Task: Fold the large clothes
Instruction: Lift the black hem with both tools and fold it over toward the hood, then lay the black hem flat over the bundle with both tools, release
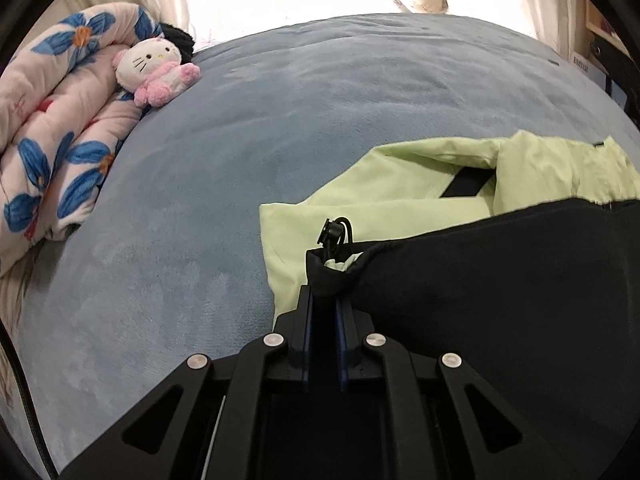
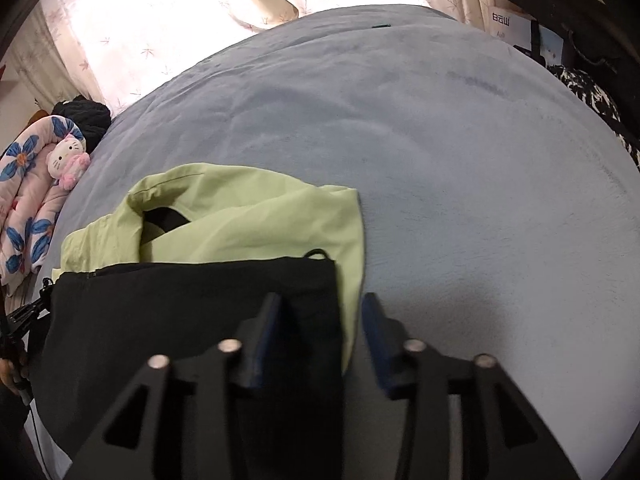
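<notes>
A large jacket lies on the blue-grey bed, its light-green part [image 1: 384, 208] toward the far side and its black part [image 1: 500, 280] nearer me. My left gripper [image 1: 325, 298] is shut on the black hem corner, where a drawcord toggle [image 1: 331, 234] sticks up. In the right wrist view the green part [image 2: 256, 220] and the black part [image 2: 180, 308] lie flat. My right gripper [image 2: 322, 312] is open, its jaws either side of the jacket's right edge; I cannot tell whether they touch the fabric.
A floral quilt [image 1: 52, 128] with a Hello Kitty plush [image 1: 154, 70] lies at the bed's left. Bare blue-grey bedspread [image 2: 460, 168] stretches beyond and right of the jacket. Curtains [image 2: 168, 16] hang behind; shelves and a box [image 2: 508, 24] stand at the far right.
</notes>
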Motion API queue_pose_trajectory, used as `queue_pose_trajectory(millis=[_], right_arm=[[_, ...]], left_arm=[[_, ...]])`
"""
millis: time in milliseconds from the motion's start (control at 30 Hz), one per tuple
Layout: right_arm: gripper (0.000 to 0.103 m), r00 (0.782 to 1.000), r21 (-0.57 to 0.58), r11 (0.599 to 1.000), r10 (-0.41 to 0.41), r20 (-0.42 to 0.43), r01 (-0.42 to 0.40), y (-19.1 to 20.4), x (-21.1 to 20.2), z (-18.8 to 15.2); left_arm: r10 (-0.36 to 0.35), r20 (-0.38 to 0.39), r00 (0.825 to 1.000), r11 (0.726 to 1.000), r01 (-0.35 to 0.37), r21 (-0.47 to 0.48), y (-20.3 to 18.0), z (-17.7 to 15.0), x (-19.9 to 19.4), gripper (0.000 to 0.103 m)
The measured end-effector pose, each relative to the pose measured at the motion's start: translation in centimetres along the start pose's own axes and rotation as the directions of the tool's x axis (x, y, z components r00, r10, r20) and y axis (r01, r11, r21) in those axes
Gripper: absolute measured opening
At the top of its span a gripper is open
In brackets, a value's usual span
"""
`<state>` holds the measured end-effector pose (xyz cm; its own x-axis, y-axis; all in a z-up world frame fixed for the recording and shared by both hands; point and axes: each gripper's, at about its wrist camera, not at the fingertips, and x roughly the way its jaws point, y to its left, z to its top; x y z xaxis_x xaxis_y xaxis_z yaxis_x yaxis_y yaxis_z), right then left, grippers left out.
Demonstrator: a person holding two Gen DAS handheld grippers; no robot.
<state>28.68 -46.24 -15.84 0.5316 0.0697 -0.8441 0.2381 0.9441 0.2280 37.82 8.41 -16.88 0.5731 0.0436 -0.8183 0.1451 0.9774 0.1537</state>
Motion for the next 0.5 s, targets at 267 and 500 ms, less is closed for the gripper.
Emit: queue_pose_trajectory(millis=[267,500], right_arm=[[0.045,0.998,-0.083,0.995,0.055,0.001,-0.055,0.7,0.9,0.3],[0.023,0.996,-0.050,0.995,0.085,-0.016,-0.086,0.6,1.0,0.2]], left_arm=[[-0.010,-0.011,1.000,1.000,0.009,-0.025,-0.2,0.0,0.2,0.007],[0.015,0.005,1.000,0.999,-0.015,-0.037,-0.3,0.1,-0.1,0.007]])
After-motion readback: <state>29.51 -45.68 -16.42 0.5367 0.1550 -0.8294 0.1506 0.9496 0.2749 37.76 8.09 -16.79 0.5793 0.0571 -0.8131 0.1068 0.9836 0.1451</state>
